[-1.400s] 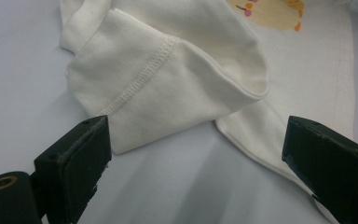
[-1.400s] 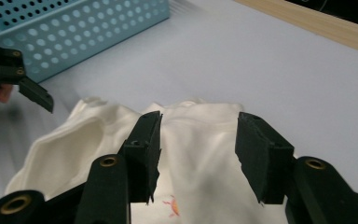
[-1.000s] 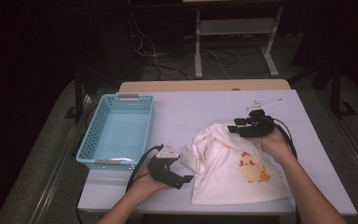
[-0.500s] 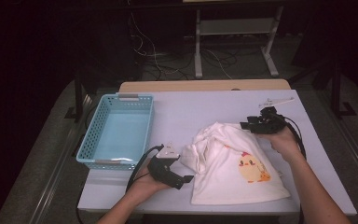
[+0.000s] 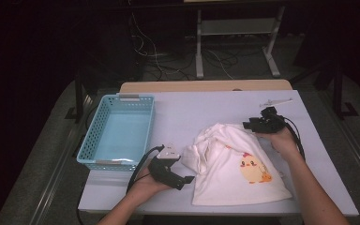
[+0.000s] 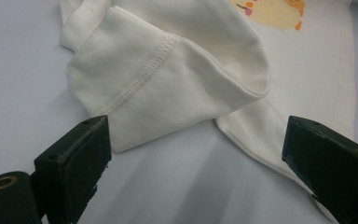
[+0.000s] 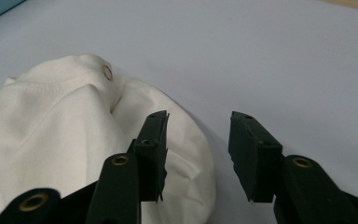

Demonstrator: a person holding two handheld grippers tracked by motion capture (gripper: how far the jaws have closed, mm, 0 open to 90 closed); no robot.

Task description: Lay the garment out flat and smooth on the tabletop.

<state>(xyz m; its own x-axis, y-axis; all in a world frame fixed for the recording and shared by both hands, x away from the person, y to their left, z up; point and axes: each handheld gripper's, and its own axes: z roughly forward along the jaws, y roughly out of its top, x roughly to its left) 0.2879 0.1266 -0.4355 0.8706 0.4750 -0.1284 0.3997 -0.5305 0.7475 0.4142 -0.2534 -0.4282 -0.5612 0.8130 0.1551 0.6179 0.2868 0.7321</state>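
My right claw [image 5: 255,124] has moved to the shirt's [image 5: 234,168] far edge, jaws narrowing but gripping nothing. My left claw [image 5: 180,180] stays open beside the folded sleeve [image 6: 168,79]; grasping comes next.

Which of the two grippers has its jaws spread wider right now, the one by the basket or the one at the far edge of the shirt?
The left gripper, by the blue basket: its jaws gape wide around the folded sleeve.
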